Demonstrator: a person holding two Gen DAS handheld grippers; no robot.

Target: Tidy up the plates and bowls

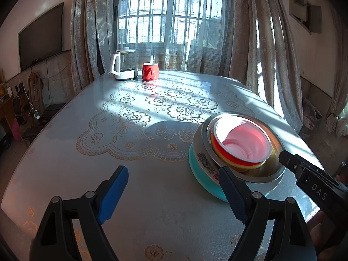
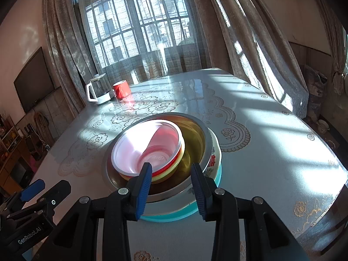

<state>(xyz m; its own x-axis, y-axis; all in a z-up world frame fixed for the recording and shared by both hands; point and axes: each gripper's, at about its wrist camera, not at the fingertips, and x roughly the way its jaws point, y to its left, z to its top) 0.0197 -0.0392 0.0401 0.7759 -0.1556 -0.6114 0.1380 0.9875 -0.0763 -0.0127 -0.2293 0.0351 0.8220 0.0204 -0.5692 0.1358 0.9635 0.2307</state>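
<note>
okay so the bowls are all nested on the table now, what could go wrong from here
1. The plastic bowl sits off-centre and tilted inside the steel bowl; a nudge from the right gripper, whose open jaws straddle the stack's near rim, could tip it.
2. The whole stack rests on the glossy table near its front edge, so pushing it might slide it.

The tabletop (image 1: 65,163) wears a pale grey-blue cloth printed with white lace scallops, outlined roses and small gold flowers. In the nested stack, a translucent pinkish-white plastic bowl (image 2: 150,145) sits in a red bowl (image 2: 167,170) and a yellow one (image 2: 167,177), inside a silver steel bowl (image 2: 195,139). Beneath are a white bowl with a dark floral print and red characters (image 1: 206,161) and a turquoise plate (image 1: 202,182). The mug (image 1: 150,71) is red, the kettle (image 1: 124,65) white and clear. Claw pads (image 1: 114,193) are blue on black.
</note>
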